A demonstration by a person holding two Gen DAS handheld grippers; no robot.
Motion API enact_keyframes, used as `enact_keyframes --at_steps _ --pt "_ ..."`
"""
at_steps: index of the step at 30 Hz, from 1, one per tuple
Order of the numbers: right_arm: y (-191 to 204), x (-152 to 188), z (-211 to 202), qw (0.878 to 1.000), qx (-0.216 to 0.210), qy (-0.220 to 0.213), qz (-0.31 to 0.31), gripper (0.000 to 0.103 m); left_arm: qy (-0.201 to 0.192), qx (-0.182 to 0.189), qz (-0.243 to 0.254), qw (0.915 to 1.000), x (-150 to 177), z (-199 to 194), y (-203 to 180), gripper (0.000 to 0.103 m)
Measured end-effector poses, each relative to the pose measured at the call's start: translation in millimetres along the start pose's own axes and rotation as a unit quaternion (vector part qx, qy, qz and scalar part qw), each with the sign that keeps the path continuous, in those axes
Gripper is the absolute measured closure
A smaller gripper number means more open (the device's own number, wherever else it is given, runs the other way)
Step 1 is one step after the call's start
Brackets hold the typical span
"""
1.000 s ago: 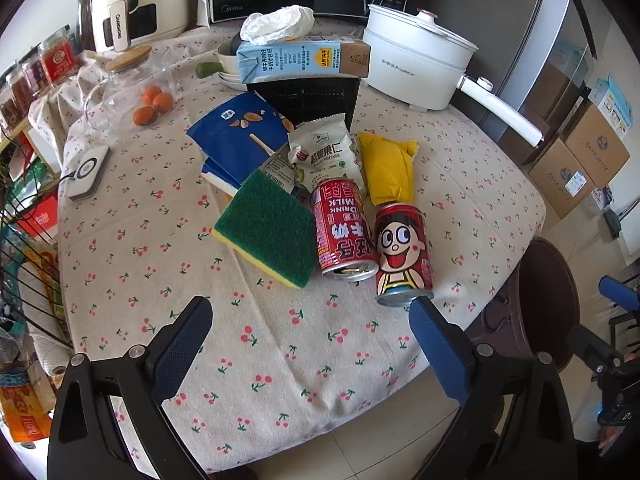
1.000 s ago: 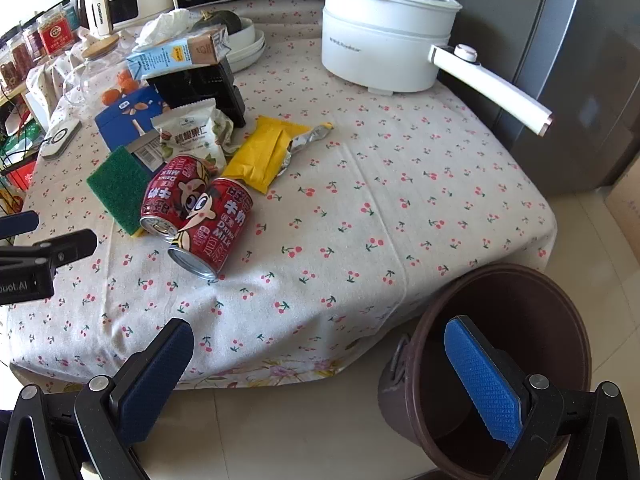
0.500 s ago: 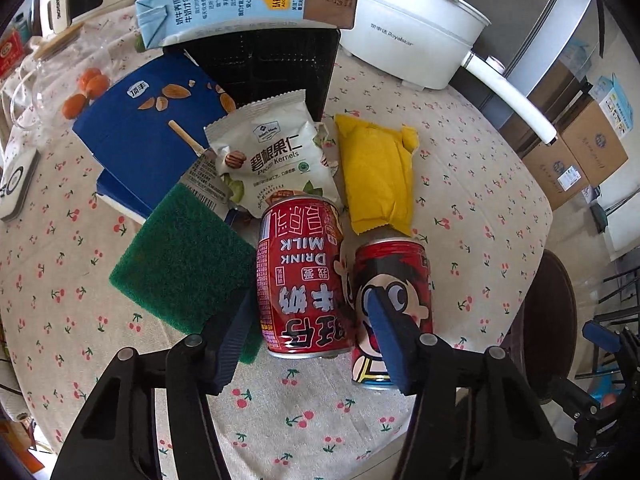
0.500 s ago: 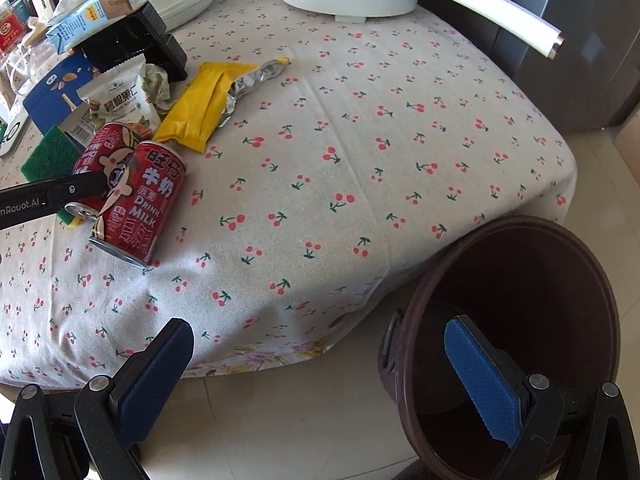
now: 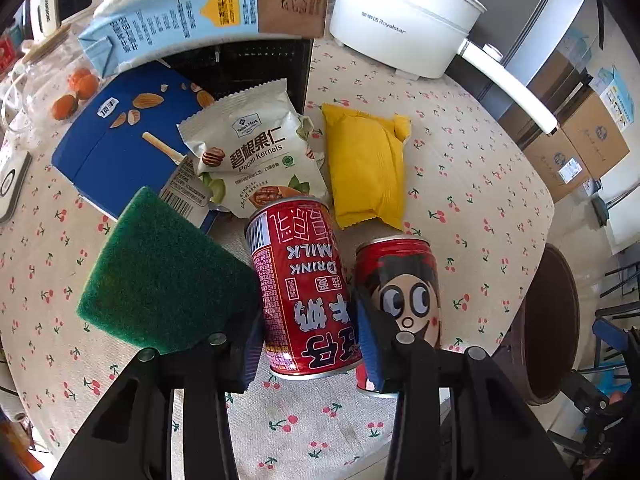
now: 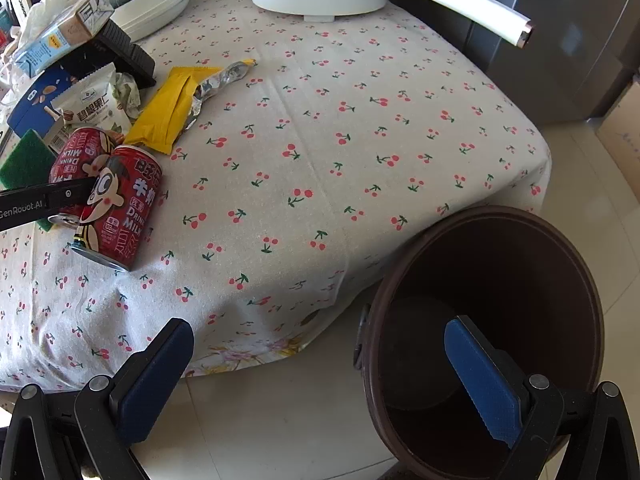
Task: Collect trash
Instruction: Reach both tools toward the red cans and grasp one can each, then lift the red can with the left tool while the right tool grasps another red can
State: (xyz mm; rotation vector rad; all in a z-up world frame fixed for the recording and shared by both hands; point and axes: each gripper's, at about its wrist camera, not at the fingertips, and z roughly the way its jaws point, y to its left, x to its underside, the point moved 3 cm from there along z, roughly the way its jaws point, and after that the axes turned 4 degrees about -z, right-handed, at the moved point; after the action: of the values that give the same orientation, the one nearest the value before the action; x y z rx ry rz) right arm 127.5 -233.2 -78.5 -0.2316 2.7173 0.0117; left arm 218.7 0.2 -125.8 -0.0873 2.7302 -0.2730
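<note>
The left claw [image 5: 310, 338] has just been closing and now squeezes the milk can [image 5: 302, 288] lying low in the frame, ready to lift. The right claw [image 6: 316, 384] gapes wide, empty, over the brown bin [image 6: 560, 248] beside the counter [image 6: 360, 128]. A second can [image 5: 400, 280] and wrappers [image 5: 366, 168] lie farther up.

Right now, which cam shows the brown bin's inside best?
Right wrist view. The brown bin sits on the floor just below the open right gripper, mouth facing the camera, so its rim and dark interior floor show. The left wrist view catches only a thin edge-on sliver past the table edge, interior hidden.
</note>
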Motion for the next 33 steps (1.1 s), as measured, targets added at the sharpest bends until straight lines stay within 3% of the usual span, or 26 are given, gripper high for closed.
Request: enact_keyframes --at_steps 7,9,10,11,19,22,24,26,28,33 --pt "1.2 -2.4 -2.1 1.000 0.000 -0.005 0.003 0.000 -0.025 0.029 -0.008 0.9992 6.6 -36.1 13.1 0.061" --pt "3.1 -3.7 -1.5 1.000 0.000 -0.005 0.005 0.000 -0.028 0.038 -0.008 0.9988 10.6 -44.3 16.3 0.070" --pt "4.4 -4.5 -1.1 1.000 -0.001 -0.005 0.007 0.000 -0.027 0.045 -0.007 0.9986 12.5 -47.3 17.3 0.091" --pt "6.0 -5.6 -0.8 1.000 -0.003 -0.005 0.009 0.000 -0.027 0.051 -0.008 0.9983 15.2 -51.4 19.6 0.094" --pt "32.7 -18.5 12.6 0.999 -0.038 0.007 0.022 0.000 -0.019 0.059 -0.019 0.9979 26.9 -58.8 34.7 0.094" --pt "44.3 -26.3 20.6 0.998 -0.058 0.015 0.030 0.000 0.024 0.089 -0.049 0.9946 36.6 -49.9 39.8 0.091" --pt "49.3 -31.4 23.3 0.997 -0.069 0.016 0.037 0.000 0.040 0.092 -0.045 0.9939 42.0 -47.3 36.8 0.084" --pt "50.4 -35.2 23.2 0.997 -0.070 0.013 0.041 0.000 0.049 0.087 -0.036 0.9943 46.9 -44.3 31.7 0.057" --pt "48.2 -36.6 22.8 0.997 -0.062 0.010 0.042 0.000 0.059 0.087 -0.035 0.9939 50.4 -39.1 27.5 0.045" --pt "35.9 -31.9 24.2 0.997 -0.049 0.015 0.050 0.000 0.096 0.069 -0.041 0.9922 58.1 -13.7 23.3 0.040"
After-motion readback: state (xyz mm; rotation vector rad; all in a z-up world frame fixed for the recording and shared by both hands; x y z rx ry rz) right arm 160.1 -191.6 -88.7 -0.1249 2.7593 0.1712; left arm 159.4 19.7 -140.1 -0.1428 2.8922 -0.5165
